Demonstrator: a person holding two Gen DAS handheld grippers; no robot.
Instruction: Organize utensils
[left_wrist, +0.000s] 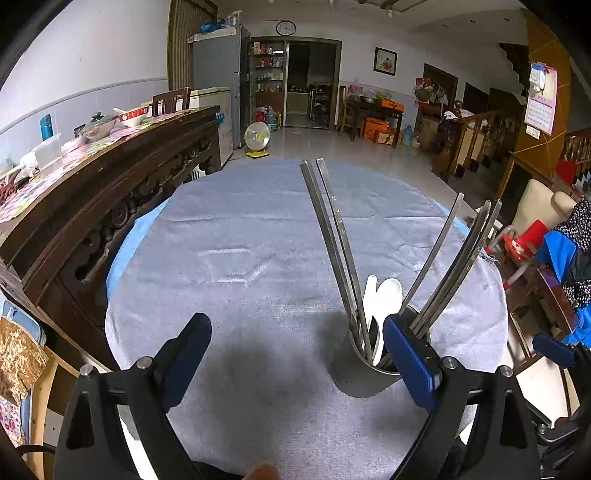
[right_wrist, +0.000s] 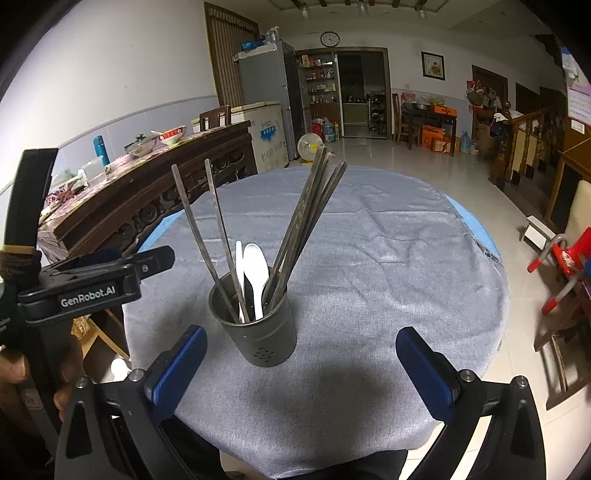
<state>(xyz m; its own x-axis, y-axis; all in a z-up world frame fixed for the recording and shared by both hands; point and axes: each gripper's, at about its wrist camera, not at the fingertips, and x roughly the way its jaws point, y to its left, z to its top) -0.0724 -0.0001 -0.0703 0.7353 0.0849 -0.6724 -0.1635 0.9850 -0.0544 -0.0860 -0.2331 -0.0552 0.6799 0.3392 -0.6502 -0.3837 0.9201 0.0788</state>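
Both hand-held grippers, left (left_wrist: 297, 354) and right (right_wrist: 301, 363), hang just short of the metal holder (right_wrist: 258, 332) with jaws apart and empty. Chopsticks (right_wrist: 295, 229) and white spoons (right_wrist: 255, 277) stand upright inside it, apparently all sorted, on the cloth-covered surface (right_wrist: 388, 258).

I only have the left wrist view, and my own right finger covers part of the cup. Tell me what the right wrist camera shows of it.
Observer: The metal cup shows whole there, upright on the grey cloth, with a cluster of small holes low on its front wall.
Operator: Report the right gripper.
Observer: The right gripper is open and empty, the cup just ahead of its fingertips, nearer the left one.
Operator: Count what stands in the cup.
Observer: Two white spoons, bowls up, stand between two separate metal chopsticks on the left and a bunch of them on the right.
Operator: Report my left gripper.
Observer: The left gripper is open and empty.
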